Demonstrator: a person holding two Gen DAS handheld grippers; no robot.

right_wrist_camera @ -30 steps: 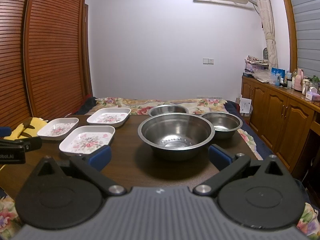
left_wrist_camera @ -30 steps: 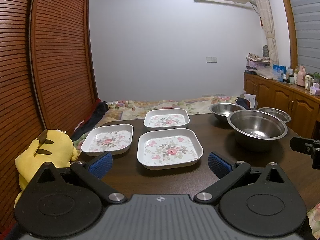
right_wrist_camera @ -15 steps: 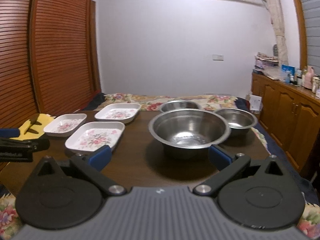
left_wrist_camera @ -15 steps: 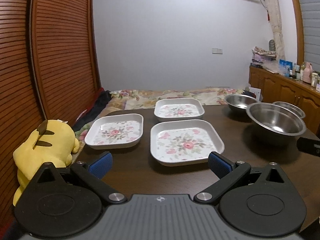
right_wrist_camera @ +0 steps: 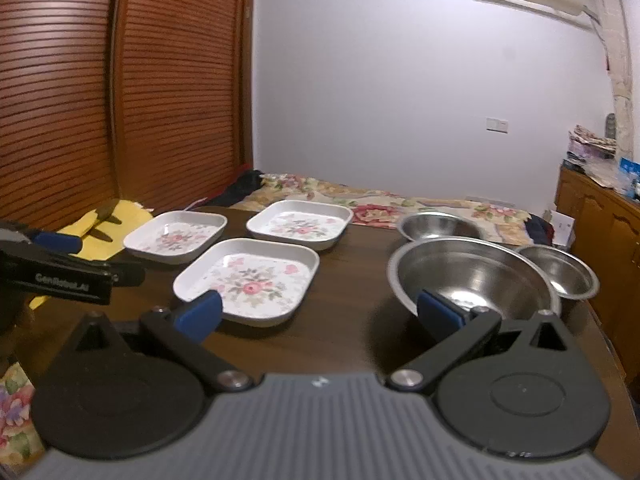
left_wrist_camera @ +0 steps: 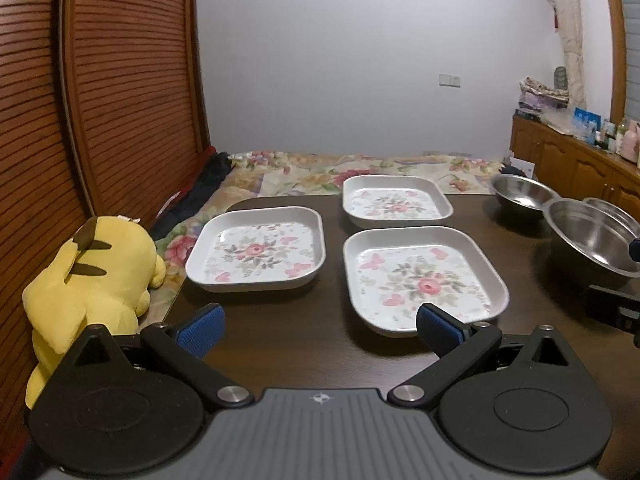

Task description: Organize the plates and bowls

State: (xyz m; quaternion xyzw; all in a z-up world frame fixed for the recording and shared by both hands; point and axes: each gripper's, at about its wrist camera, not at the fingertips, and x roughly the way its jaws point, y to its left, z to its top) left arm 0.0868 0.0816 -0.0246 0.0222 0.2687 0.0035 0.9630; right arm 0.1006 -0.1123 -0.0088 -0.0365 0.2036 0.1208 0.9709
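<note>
Three square white floral plates lie on the dark wooden table point(left_wrist_camera: 300, 336): a near plate point(left_wrist_camera: 424, 278), a left plate point(left_wrist_camera: 256, 248) and a far plate point(left_wrist_camera: 396, 202). Three steel bowls stand to their right: a large bowl point(right_wrist_camera: 472, 276), a small bowl point(right_wrist_camera: 560, 274) and a far bowl point(right_wrist_camera: 438, 226). My left gripper point(left_wrist_camera: 318, 326) is open above the table's near edge, its right pad beside the near plate's front rim. My right gripper point(right_wrist_camera: 318, 312) is open, between the near plate point(right_wrist_camera: 248, 278) and the large bowl. Neither gripper holds anything.
A yellow plush toy point(left_wrist_camera: 92, 276) sits off the table's left edge. A bed with a floral cover point(left_wrist_camera: 360, 170) lies beyond the table. A slatted wooden wardrobe point(left_wrist_camera: 120, 88) stands at the left, and a wooden sideboard point(left_wrist_camera: 580, 160) with clutter at the right.
Both grippers have moved forward and swung to the left, so plates and bowls look closer and sit further right in each view. Nothing on the table moved. Both grippers stayed open.
</note>
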